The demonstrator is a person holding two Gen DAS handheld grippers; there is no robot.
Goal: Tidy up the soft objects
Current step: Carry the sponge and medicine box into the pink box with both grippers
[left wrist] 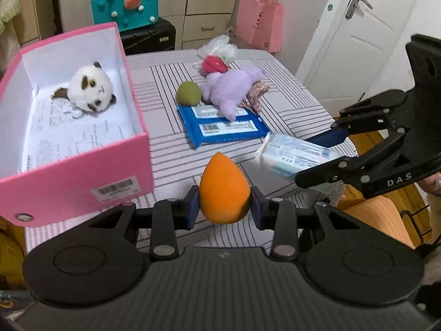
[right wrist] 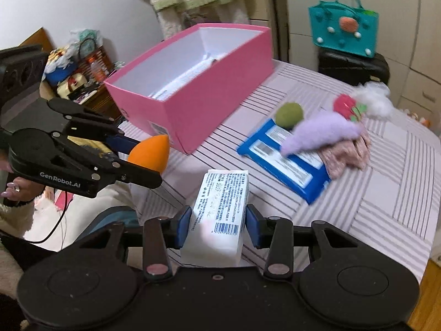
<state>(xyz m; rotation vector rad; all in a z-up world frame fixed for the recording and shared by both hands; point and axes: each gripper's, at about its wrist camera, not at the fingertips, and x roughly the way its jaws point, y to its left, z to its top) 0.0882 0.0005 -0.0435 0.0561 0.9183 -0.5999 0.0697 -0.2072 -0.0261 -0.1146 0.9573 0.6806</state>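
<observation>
Soft objects lie spread over the striped table [left wrist: 171, 149], and we read them from the left. At the far left we see the pink box [left wrist: 82, 176], open-topped, with a white-and-brown plush animal [left wrist: 89, 89] lying on the printed paper inside it. Just right of the box, our left gripper [left wrist: 224, 207] pinches an orange teardrop sponge [left wrist: 223, 190] between its blue pads, point up, clear of the tabletop. Behind it on the table, a green ball [left wrist: 189, 93] touches the back edge of a blue wipes pack [left wrist: 223, 129]; a purple plush toy [left wrist: 231, 88] lies partly over that pack, with a floral cloth [left wrist: 255, 96] tucked under its right side. A pink-red toy [left wrist: 213, 64] and a white fluffy bundle [left wrist: 219, 48] sit behind the purple one. Farther right, our right gripper [right wrist: 217, 226] grips a white tissue pack [right wrist: 220, 207] with a barcode on its wrapper, the pads pressing its sides, and we see it held above the table's near edge. In the background, a teal bag [left wrist: 125, 1] rests on a black case [left wrist: 148, 38].
</observation>
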